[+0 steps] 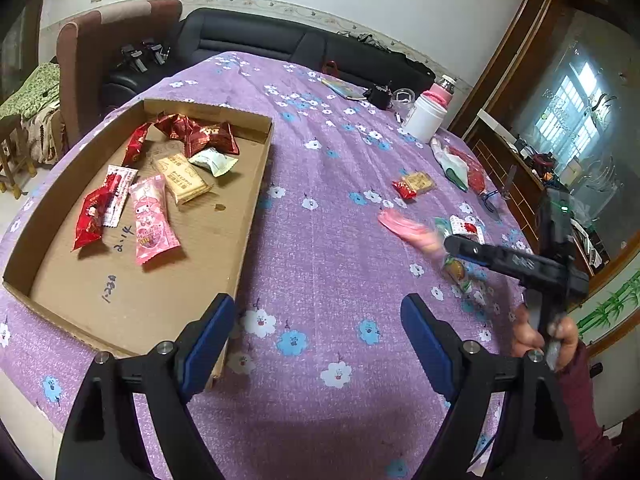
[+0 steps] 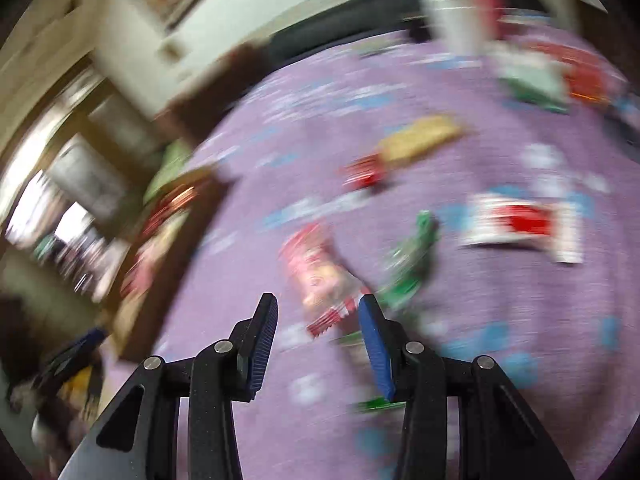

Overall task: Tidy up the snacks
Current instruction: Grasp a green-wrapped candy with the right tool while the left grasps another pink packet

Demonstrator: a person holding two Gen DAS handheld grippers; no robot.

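A cardboard tray [image 1: 256, 200] lies at the left on the purple flowered cloth [image 1: 320, 220], with several red, pink, tan and white snack packets in it. My left gripper [image 1: 320, 304] hangs open and empty over the cloth just right of the tray. My right gripper [image 2: 318, 300], held by a hand [image 1: 532, 336], sits at the right with a pink packet [image 2: 316, 276] at its fingertips. That pink packet [image 1: 404, 228] is smeared while the cloth around it is sharp. A green packet [image 2: 408, 272] runs behind the right finger; whether it is held I cannot tell.
On the cloth ahead lie a tan packet [image 2: 420, 138], a small red packet [image 2: 364, 174] and a white-and-red packet [image 2: 516, 224]. A white jar [image 1: 426, 116], a pink bottle [image 1: 442, 88] and crumpled bags [image 1: 460, 164] stand far right. A dark sofa [image 1: 260, 40] runs behind.
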